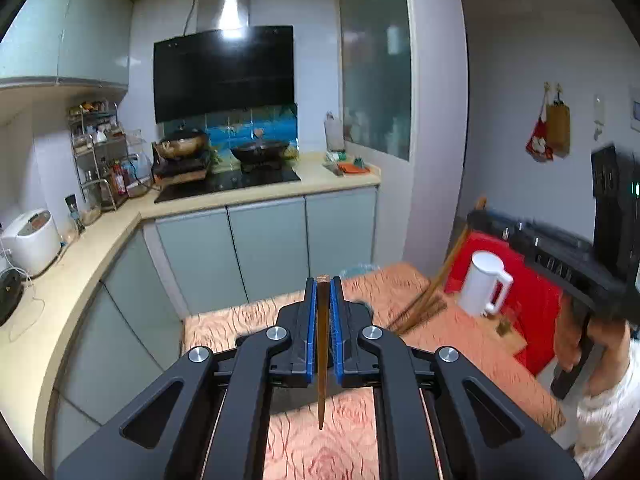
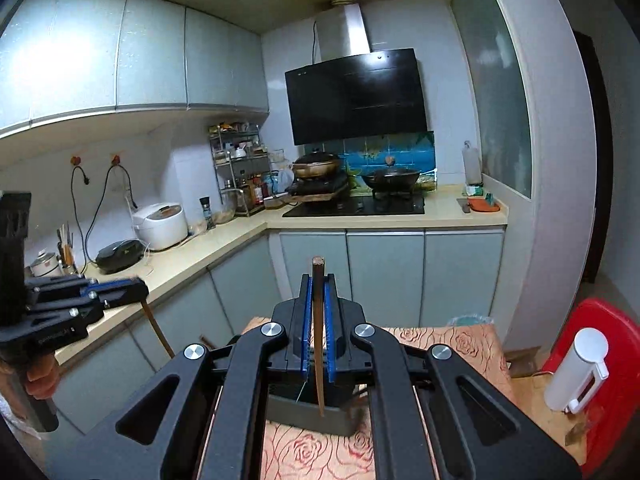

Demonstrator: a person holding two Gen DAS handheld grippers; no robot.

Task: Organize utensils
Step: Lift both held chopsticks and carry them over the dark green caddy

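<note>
brown chopstick (image 1: 322,360), brown chopstick (image 2: 318,340), both upright

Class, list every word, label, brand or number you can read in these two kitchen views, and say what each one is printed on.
None can be read.
Pale lettering on the right gripper's black body: blurred.
Pale print on the left gripper's black side plate: too small and angled.
Labels on the dark-capped bottle and the spice-rack jars: too small.
</note>
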